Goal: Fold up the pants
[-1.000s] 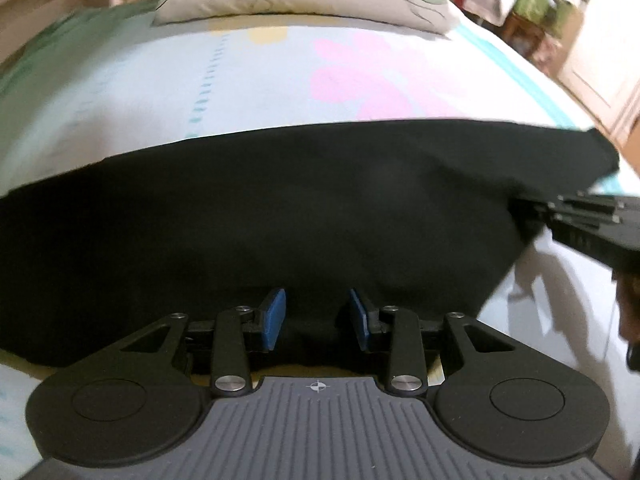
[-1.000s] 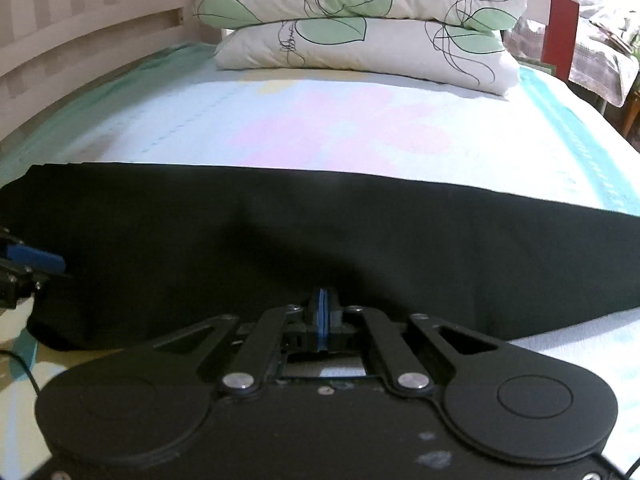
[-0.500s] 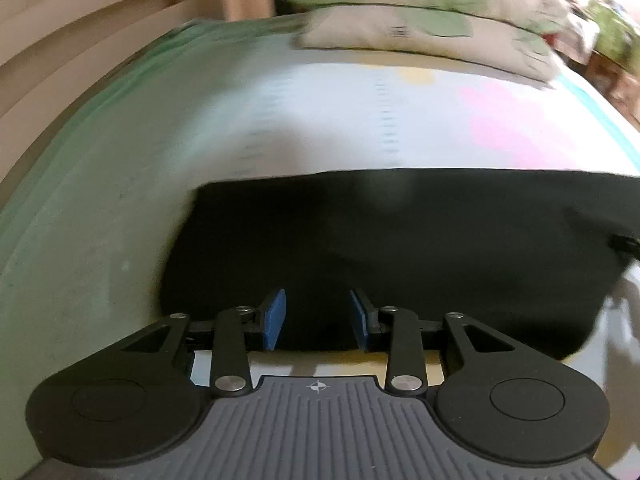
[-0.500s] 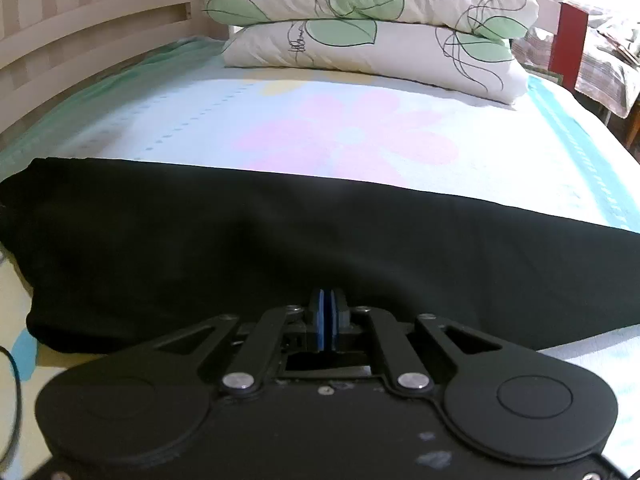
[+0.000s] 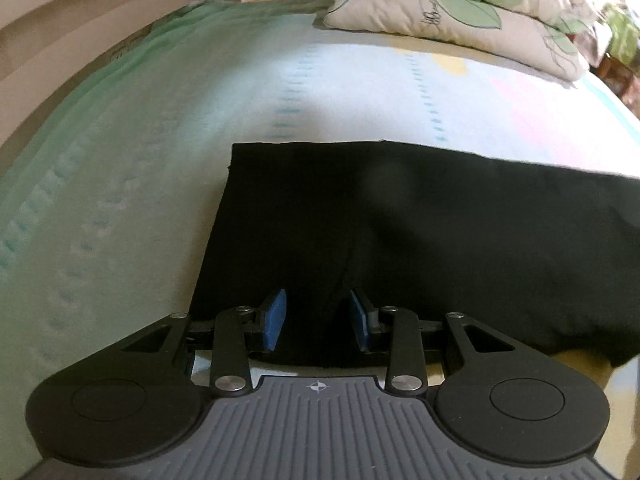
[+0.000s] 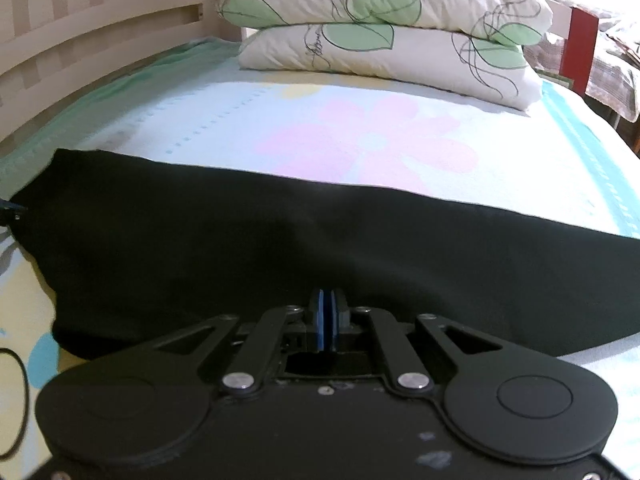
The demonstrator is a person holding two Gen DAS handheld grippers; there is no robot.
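Black pants (image 5: pixel 400 232) lie flat across the bed in a long band; they also show in the right wrist view (image 6: pixel 280 248). My left gripper (image 5: pixel 316 320) is open, its blue pads either side of the near edge at the pants' left end. My right gripper (image 6: pixel 328 312) has its blue pads pressed together at the near edge of the pants, further right. Whether cloth is pinched between them is hidden.
The bed sheet (image 6: pixel 360 140) is pale with a pink flower and green border. Two stacked leaf-print pillows (image 6: pixel 384 28) lie at the far end. A wooden slatted bed rail (image 5: pixel 80 28) runs along the left. A black cable (image 6: pixel 16 392) lies at the near left.
My left gripper has moved left along the pants' near edge to the left end, staying open. My right gripper has stayed shut and shifted only slightly.
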